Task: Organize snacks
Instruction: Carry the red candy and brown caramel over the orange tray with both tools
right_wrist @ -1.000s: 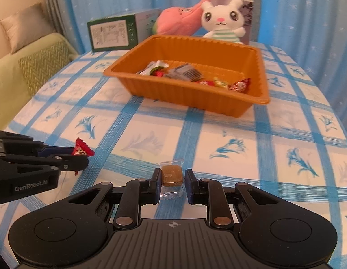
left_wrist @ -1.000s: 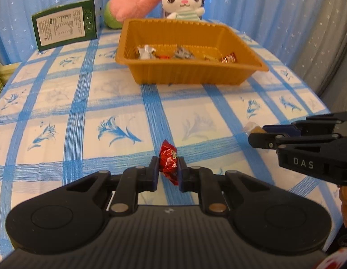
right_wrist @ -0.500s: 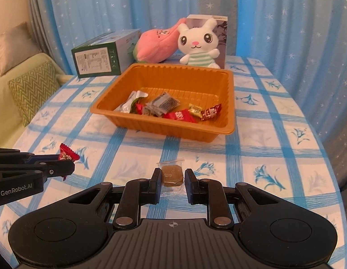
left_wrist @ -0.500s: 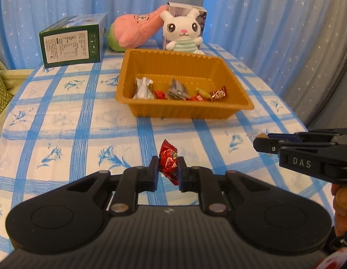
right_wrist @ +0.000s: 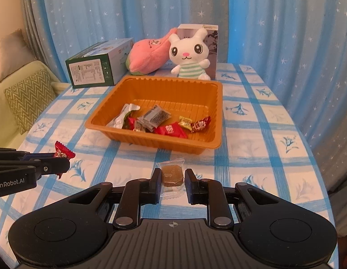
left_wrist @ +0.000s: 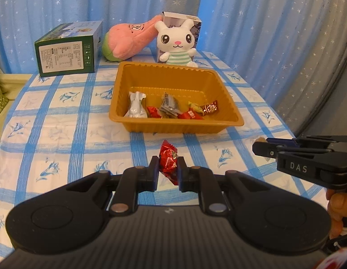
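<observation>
The left tool [left_wrist: 167, 171] is pinching a red-wrapped candy [left_wrist: 168, 159]; the right tool [right_wrist: 172, 178] is pinching a brown candy in a clear wrapper [right_wrist: 172, 174]. Both are held above the near, bare stretch of the blue-checked tabletop [right_wrist: 258, 143], short of the orange tray [right_wrist: 218, 112]. Open cloth lies on both sides of the tray; the tabletop's right edge curves close to a starred curtain [right_wrist: 296, 44]. At the far edge stand a green box [left_wrist: 68, 49], a pink plush [left_wrist: 128, 40] and a white rabbit plush [left_wrist: 176, 43], just behind the tray. The tray holds several wrapped snacks [left_wrist: 171, 109] along its near wall; its far half is bare.
</observation>
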Tool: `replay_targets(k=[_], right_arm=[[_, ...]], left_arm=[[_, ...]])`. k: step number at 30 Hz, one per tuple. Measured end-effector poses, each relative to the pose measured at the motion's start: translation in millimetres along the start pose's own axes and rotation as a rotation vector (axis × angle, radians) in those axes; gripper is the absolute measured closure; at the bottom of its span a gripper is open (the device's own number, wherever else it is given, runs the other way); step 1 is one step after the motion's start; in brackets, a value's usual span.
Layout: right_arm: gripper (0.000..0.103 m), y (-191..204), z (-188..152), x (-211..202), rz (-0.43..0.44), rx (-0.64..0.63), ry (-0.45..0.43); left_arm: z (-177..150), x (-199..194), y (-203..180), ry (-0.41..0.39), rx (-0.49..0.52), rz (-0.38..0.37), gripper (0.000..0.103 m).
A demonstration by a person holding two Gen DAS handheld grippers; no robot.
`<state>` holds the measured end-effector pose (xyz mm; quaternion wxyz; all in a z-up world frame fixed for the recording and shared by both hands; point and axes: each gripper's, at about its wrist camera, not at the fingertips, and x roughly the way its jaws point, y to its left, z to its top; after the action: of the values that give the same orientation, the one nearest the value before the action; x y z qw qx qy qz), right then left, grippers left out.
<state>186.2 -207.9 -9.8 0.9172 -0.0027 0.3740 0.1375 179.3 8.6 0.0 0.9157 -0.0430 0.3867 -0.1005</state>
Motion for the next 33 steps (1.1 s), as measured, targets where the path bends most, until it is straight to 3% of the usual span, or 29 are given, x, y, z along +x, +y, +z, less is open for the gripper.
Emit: replay_targets(k=[33], right_arm=[[0.081, -32, 75, 53, -0.027, -0.028, -0.013]], left_arm=[[89, 65, 12, 0.009, 0.039, -0.006, 0.089]])
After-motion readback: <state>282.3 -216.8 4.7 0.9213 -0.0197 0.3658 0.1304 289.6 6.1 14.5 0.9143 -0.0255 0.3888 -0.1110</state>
